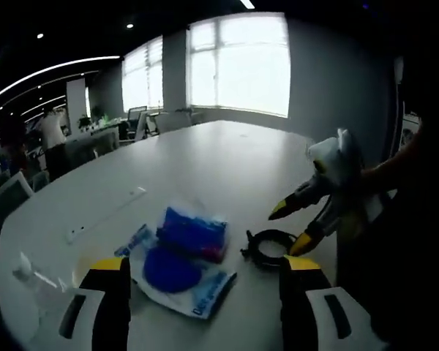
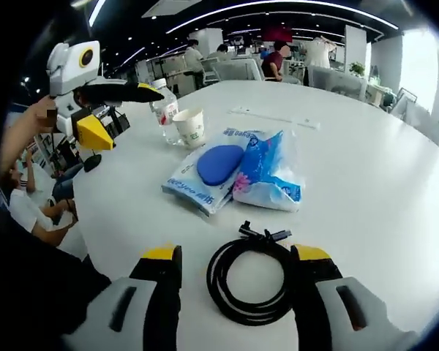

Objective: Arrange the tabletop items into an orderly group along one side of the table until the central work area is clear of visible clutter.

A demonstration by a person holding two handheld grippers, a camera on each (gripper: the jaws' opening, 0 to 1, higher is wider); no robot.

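An open-plan office with bright windows surrounds a large white table (image 2: 395,183), where the clutter sits in a loose cluster. In the right gripper view, the coiled black cable (image 2: 252,281) lies at the bottom centre of the frame, flat on the table, directly between the right gripper (image 2: 238,274) jaws, which stand wide with nothing held. The coil's connector ends point toward the upper part of the frame, so its loop sits squarely ahead of the jaws. Just above it, mid-frame, lie the blue-and-white packets (image 2: 238,172), with a paper cup (image 2: 191,127) and a water bottle (image 2: 164,108) further up and left. The left gripper (image 2: 106,110) hangs at the upper left of that view, raised off the table, jaws parted and empty.

In the left gripper view, the left gripper (image 1: 205,274) jaws rise wide from the bottom, with the packets (image 1: 183,256) just ahead at lower centre. The cable (image 1: 267,245) lies right of centre, with the right gripper (image 1: 296,227) reaching in from the right, tips spread over the coil. The right hand looks the nearer one to take the cable
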